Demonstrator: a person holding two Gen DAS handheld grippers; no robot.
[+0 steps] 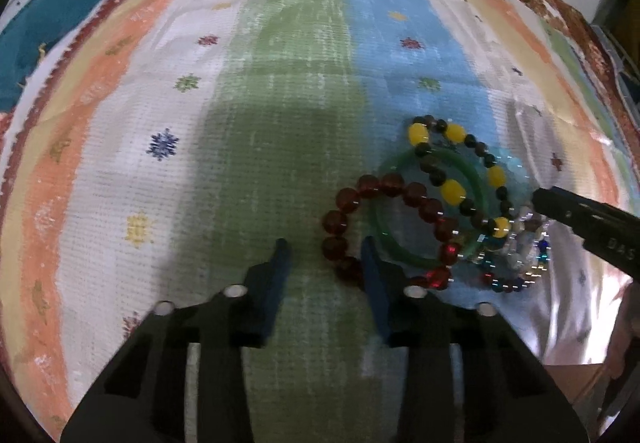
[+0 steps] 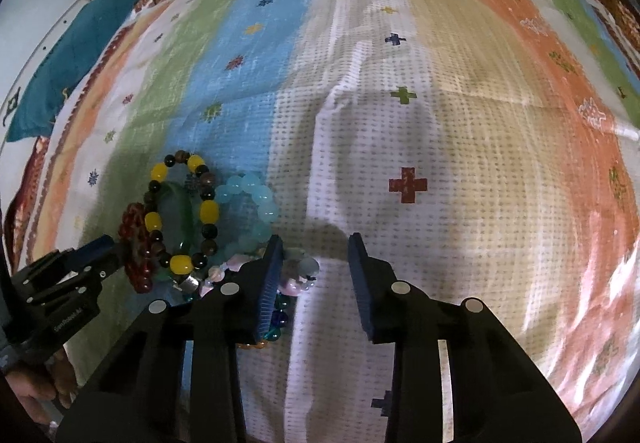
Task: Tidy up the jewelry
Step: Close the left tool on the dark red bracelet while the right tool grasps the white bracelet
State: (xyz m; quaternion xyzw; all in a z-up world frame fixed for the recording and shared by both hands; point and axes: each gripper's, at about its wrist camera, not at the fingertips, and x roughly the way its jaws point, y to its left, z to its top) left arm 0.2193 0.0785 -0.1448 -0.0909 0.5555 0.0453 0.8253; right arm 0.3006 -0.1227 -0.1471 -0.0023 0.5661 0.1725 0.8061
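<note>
White letters "DAS" are readable on the black body of the right gripper point(image 1: 534, 203), right of the left fingers point(image 1: 282, 255). A white line of print on the left gripper point(image 2: 116, 247) body is too small to read.

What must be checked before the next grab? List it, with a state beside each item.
1. Left gripper empty: ok, jaws apart, only cloth between them.
2. Right gripper empty: ok, jaws apart over bare cloth.
3. Bracelets lying separate: not ok, the red bracelet, green bangle and yellow-and-dark bracelet overlap in one pile.
4. Red bracelet centred between the left fingers: not ok, it lies at one finger, not in the gap.
5. Small bead strands free of tangles: cannot tell.
6. Bare cloth to lay pieces out: ok.
</note>
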